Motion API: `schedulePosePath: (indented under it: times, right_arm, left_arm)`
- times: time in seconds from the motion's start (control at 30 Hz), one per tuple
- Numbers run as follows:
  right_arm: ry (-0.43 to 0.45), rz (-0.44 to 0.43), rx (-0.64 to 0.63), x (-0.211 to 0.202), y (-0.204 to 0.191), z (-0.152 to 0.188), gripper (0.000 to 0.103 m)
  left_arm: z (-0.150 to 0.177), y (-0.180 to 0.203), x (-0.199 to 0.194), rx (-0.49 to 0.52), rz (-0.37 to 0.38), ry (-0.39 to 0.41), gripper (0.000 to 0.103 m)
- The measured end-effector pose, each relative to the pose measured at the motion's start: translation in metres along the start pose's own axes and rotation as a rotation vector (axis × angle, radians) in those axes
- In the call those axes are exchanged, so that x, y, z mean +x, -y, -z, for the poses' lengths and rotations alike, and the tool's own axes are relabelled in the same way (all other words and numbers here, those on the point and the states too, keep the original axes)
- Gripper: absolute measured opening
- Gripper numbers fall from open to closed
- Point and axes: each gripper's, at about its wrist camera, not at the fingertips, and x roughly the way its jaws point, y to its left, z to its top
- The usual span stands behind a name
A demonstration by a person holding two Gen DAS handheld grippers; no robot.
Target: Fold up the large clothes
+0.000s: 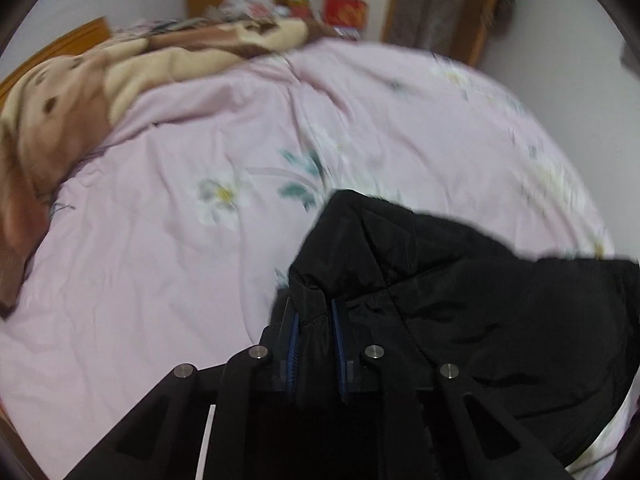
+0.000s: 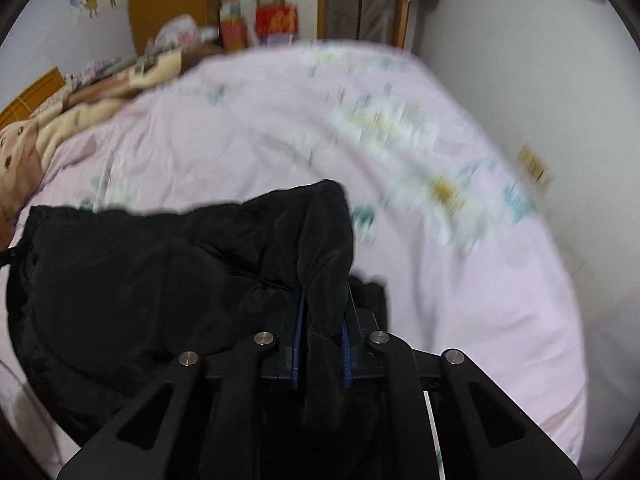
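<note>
Between the blue pads of the left tongs [image 1: 314, 312], a bunched fold of the black jacket [image 1: 460, 300] sits pinched tight; jaws closed on cloth, no gap showing. Right tongs [image 2: 324, 312] likewise clamped on a thick roll of the same jacket, which bulges up past the fingertips.

Jacket spans between the two grips, slung low over the bed, its far edge just above or brushing the pink sheet [image 1: 180, 260]; contact cannot be told for certain. Background smeared, so the rig is likely in motion.

Handling, as judged: padded, quilted shell, soft and limp, no stiffness to hold a crease. Bulky, moderately heavy for cloth; sags between grips. Shell looks smooth, probably slippery, so a thin pinch may creep out. Best holds are seams, hem corners or shoulder points, taken deep with several layers between the pads, as now.

Beyond: tan and brown blanket [image 1: 72, 92] heaped at the headboard end, well apart from the jacket. Red boxes [image 2: 276, 20] and clutter against the far wall.
</note>
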Motion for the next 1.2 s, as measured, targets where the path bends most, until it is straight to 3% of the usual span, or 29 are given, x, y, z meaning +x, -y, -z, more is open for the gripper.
schedulePosePath:
  times: [0.1,0.17,0.27,0.33,0.47,0.57,0.7,0.77,0.8,0.83,0.87,1.0,1.07,1.1,1.2]
  right_arm:
    - [0.081,0.001,-0.003,-0.014,-0.004,-0.011,0.014]
    - [0.081,0.054,-0.067,-0.008,-0.016,-0.014,0.015]
    - [-0.087,0.109,-0.069,0.039,-0.018,-0.013,0.020]
    - [-0.177,0.123,-0.058,0.067,-0.017,-0.004,0.023]
    - [-0.265,0.176,-0.135,0.093,-0.032,0.002,0.024]
    - [-0.343,0.185,-0.202,0.108,-0.042,0.006,0.026]
    - [-0.352,0.227,-0.200,0.104,-0.042,0.003,0.031]
    - [-0.284,0.244,-0.149,0.082,-0.037,-0.006,0.044]
    - [-0.246,0.238,-0.119,0.071,-0.034,-0.010,0.056]
    - [-0.203,0.217,-0.074,0.055,-0.028,-0.015,0.070]
    - [-0.178,0.200,-0.043,0.044,-0.025,-0.020,0.074]
    - [-0.059,0.209,0.014,-0.008,-0.022,-0.033,0.075]
    - [0.001,0.178,0.031,-0.035,-0.027,-0.033,0.075]
    - [0.023,0.117,0.027,-0.048,-0.033,-0.029,0.075]
    - [0.024,0.021,-0.009,-0.058,-0.051,-0.010,0.075]
  left_arm:
    - [-0.005,-0.004,-0.010,-0.025,-0.016,0.053,0.015]
    - [-0.005,0.000,0.003,0.017,-0.047,0.032,0.015]
    - [0.002,0.002,0.040,-0.008,-0.062,-0.078,0.017]
    - [0.007,0.010,0.054,0.047,-0.109,-0.085,0.017]
    - [0.015,0.024,0.069,0.139,-0.179,-0.097,0.017]
    - [0.018,0.021,0.074,0.113,-0.182,-0.115,0.017]
    - [0.014,0.024,0.065,0.086,-0.195,-0.119,0.018]
    - [0.011,0.020,0.051,0.075,-0.189,-0.132,0.024]
    - [0.008,0.018,0.045,0.077,-0.183,-0.127,0.028]
    - [0.006,0.015,0.036,0.072,-0.177,-0.116,0.038]
    - [0.004,0.012,0.026,0.063,-0.182,-0.099,0.048]
    - [-0.001,0.001,-0.028,-0.021,-0.188,0.021,0.057]
    - [0.001,0.003,-0.052,-0.074,-0.123,0.056,0.065]
    - [0.004,0.009,-0.060,-0.074,-0.078,0.064,0.070]
    - [0.024,0.043,-0.069,-0.010,0.041,0.052,0.073]
